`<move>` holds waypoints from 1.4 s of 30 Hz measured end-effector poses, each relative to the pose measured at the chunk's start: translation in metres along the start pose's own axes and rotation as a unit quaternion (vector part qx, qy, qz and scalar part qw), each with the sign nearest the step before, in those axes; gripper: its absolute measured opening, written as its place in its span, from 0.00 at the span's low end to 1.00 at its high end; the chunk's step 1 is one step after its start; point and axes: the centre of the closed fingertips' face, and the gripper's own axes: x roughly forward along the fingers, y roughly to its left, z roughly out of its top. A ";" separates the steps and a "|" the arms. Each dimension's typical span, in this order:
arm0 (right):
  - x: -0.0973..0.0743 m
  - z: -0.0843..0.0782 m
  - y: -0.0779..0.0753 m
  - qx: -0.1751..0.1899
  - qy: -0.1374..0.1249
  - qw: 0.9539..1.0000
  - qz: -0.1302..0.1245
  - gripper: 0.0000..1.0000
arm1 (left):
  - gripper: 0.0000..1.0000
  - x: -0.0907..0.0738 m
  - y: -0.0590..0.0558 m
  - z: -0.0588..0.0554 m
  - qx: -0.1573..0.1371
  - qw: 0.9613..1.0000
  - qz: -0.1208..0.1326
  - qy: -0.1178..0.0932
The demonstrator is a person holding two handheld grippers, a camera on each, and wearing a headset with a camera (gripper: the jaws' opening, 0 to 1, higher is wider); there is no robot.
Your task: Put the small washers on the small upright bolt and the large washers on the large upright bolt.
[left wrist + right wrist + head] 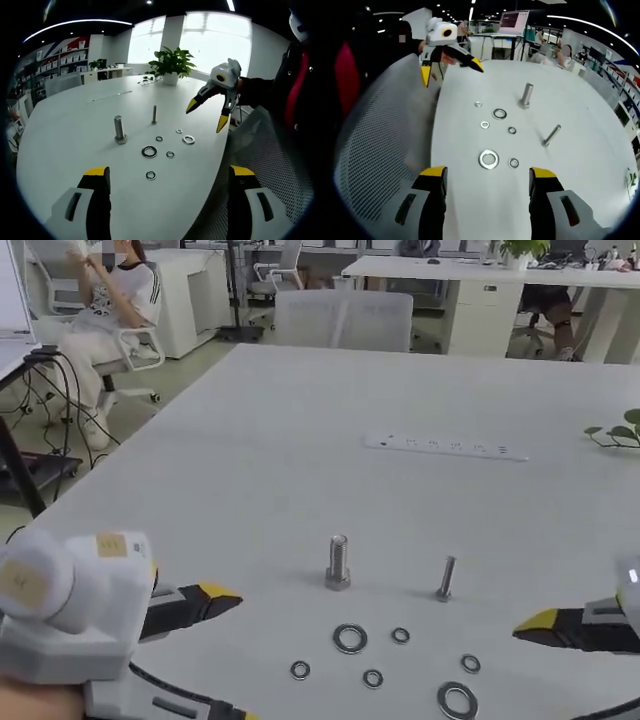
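Two bolts stand upright on the white table (300, 440): the large bolt (338, 563) on the left and the small bolt (446, 579) to its right. In front of them lie loose washers, two large washers (350, 638) (457, 700) and several small washers (400, 635). My left gripper (170, 172) is open and empty, low at the near left, short of the washers. My right gripper (488, 173) is open and empty too, with one yellow-tipped finger (540, 622) right of the washers. No washer sits on either bolt.
A white power strip (445, 447) lies across the table beyond the bolts. Plant leaves (620, 430) reach in at the right edge. A mesh chair (343, 318) stands at the far side, and a person (110, 300) sits off to the far left.
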 end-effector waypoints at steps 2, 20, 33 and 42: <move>0.001 0.003 0.001 -0.008 0.004 1.000 0.005 0.66 | 0.98 0.000 0.001 0.001 0.000 1.000 0.002 -0.002; 0.015 0.013 0.004 -0.063 0.071 0.994 0.053 0.53 | 0.98 -0.003 0.004 0.005 0.002 1.000 0.005 -0.006; 0.030 0.009 0.005 -0.092 0.125 0.985 0.079 0.45 | 0.97 -0.004 0.007 0.010 -0.002 1.000 0.014 -0.019; 0.038 0.004 0.002 -0.107 0.158 0.978 0.085 0.41 | 0.97 -0.005 0.010 0.013 -0.002 0.999 0.019 -0.026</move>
